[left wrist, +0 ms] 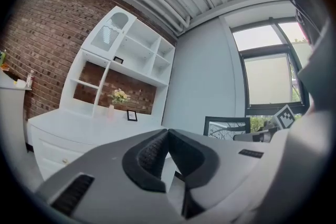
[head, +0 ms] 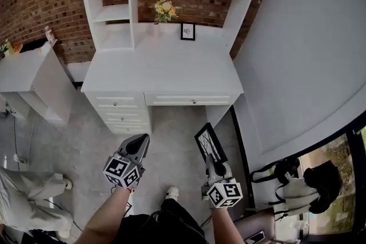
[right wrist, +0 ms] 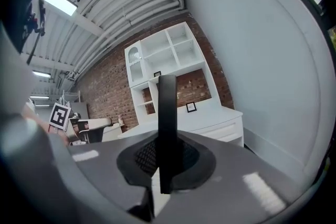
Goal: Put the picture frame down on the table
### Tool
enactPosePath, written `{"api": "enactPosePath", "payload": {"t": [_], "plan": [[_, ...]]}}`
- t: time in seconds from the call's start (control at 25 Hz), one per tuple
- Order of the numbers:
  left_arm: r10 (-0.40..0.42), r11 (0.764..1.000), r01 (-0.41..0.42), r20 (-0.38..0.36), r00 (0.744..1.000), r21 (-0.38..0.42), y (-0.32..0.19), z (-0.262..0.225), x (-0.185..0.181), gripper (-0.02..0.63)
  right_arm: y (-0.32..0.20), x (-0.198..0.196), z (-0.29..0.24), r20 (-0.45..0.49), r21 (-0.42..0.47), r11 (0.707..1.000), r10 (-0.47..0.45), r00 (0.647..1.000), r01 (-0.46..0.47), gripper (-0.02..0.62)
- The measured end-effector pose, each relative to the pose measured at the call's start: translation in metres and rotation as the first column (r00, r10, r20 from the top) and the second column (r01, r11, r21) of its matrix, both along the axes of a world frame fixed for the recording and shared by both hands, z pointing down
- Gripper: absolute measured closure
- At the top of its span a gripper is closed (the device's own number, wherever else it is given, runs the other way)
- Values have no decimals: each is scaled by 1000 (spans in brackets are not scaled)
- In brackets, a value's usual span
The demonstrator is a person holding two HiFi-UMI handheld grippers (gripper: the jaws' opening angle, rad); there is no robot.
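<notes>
Frame [head: 210, 143] clamped edgewise in right gripper [head: 210, 162], left gripper [head: 142, 141] closed, empty; we should lower it gently onto the table [head: 166, 72].

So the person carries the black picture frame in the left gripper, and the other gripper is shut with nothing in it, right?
Not quite. The black picture frame is clamped in the right gripper, as the right gripper view shows, with the frame edge-on between the jaws. The left gripper is the one shut with nothing in it.

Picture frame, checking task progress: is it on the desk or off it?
Off it. The right gripper is shut on the picture frame above the floor, short of the white desk.
</notes>
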State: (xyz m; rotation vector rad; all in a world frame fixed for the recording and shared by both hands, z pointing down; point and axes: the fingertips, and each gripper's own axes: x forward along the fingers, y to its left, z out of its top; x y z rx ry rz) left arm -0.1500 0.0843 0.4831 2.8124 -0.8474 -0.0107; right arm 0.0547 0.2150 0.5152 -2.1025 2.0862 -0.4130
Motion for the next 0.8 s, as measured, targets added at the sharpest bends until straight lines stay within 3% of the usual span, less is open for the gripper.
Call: {"api": "enactPosePath", "payload": {"t": [0.52,0.8], "plan": [[13,1000,-13,9,1000,18,-59,5,79,611,-60,62,1,-30,6,1000,-29,999,29,581],[15,1000,-16,13,1000,21,-83,11,100,611,-94,73,1,-37,-3,998,-68,997,68,581]]}}
